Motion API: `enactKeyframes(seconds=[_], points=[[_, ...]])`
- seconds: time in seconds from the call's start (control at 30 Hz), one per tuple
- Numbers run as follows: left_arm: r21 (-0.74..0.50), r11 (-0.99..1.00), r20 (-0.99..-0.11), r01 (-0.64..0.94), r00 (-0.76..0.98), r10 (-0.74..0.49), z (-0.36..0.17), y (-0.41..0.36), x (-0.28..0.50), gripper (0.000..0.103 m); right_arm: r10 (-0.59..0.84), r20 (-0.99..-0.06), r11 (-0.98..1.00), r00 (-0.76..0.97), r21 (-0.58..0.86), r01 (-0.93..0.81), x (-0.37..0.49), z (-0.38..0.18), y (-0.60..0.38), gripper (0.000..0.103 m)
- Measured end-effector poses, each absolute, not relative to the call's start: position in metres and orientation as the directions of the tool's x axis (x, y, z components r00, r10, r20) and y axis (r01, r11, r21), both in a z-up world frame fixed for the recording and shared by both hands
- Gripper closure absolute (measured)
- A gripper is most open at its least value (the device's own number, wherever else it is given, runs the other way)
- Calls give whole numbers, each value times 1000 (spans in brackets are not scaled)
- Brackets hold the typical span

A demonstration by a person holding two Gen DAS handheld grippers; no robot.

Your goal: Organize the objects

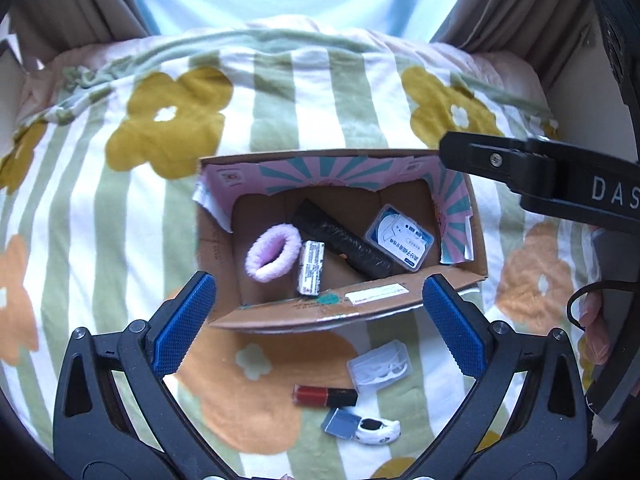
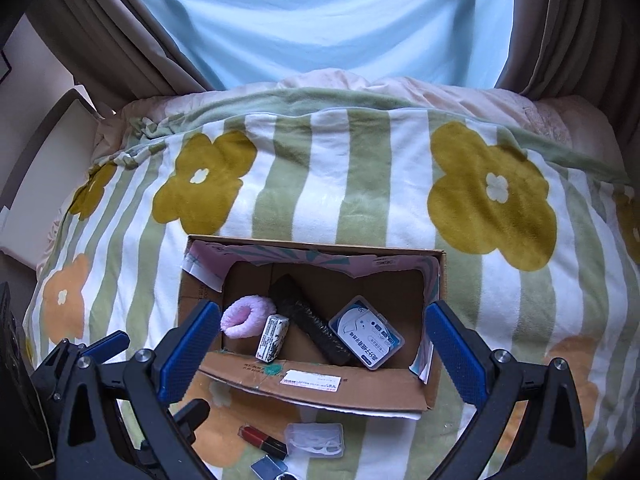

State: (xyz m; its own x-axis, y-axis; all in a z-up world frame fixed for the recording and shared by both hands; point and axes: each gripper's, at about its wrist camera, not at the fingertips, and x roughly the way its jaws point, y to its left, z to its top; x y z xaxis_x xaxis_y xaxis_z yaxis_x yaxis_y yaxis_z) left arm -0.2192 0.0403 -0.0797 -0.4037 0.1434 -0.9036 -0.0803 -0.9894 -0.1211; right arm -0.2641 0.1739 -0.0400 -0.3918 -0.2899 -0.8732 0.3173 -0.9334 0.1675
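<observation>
I hold both the left gripper (image 1: 318, 322) and right gripper (image 2: 322, 354) spread and empty, and the 1 lipstick (image 1: 325, 395) just below my left jaws looks light, rigid, slippery, best pinched mid-barrel for the cardboard box (image 1: 404, 300).

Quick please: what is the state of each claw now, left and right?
Left claw: open, holding nothing.
Right claw: open, holding nothing, above the cardboard box.
</observation>
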Motion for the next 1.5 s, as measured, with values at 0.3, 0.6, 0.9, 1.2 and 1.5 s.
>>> enactKeyframes(seconds=[0.3, 0.6, 0.9, 1.2, 1.5], points=[[-131, -991, -874, -36, -468, 132, -26, 12, -151, 0, -300, -833, -936, -465, 164, 311, -191, 12, 184, 1], [-109, -994, -872, 10, -481, 91, -12, -5, -78, 0, -297, -817, -939, -495, 156, 305, -112, 19, 197, 1], [-128, -992, -851, -9, -512, 115, 1, -12, -37, 0, -316, -786, -935, -531, 162, 316, -69, 27, 203, 1], [-136, -990, -841, -36, -523, 134, 11, -15, -30, 0, -321, -774, -930, -546, 150, 335, -44, 27, 206, 1], [-157, -978, -858, -135, -471, 203, -15, -13, -19, 0, -345, -791, -918, -505, 173, 357, -18, -8, 212, 1]])
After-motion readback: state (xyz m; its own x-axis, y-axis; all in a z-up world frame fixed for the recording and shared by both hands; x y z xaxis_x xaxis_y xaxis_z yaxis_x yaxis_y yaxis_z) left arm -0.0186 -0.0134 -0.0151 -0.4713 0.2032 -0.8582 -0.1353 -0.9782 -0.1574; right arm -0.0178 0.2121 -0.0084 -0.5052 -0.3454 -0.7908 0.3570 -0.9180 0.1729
